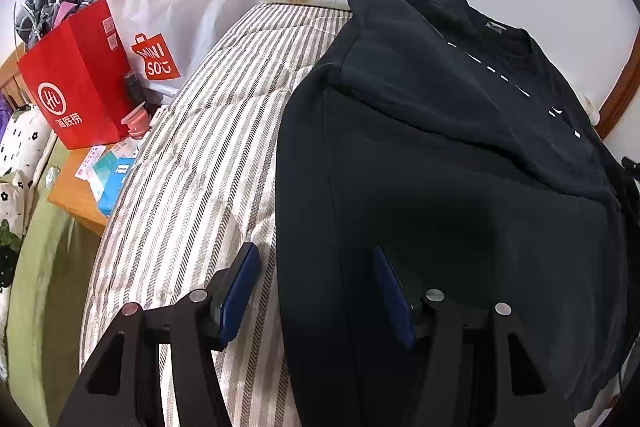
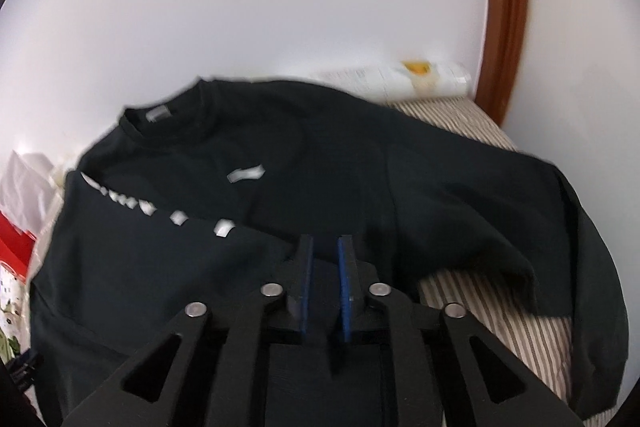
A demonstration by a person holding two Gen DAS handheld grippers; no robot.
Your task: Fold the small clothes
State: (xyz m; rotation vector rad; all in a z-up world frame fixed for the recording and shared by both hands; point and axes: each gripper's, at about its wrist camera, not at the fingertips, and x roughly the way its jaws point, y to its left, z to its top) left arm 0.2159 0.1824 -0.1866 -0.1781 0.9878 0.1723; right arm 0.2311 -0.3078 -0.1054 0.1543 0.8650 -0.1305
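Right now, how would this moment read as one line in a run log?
shirt: black, one sleeve folded across | surface: striped mattress | left gripper: open over shirt edge | right gripper: narrow gap, nothing held

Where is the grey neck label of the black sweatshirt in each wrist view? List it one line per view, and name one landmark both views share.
Left wrist view: the grey neck label sits upper right, inside the collar of the black sweatshirt.
Right wrist view: the grey neck label sits upper left, inside the collar, somewhat blurred.
Shared landmark: the row of white marks along the folded sleeve.
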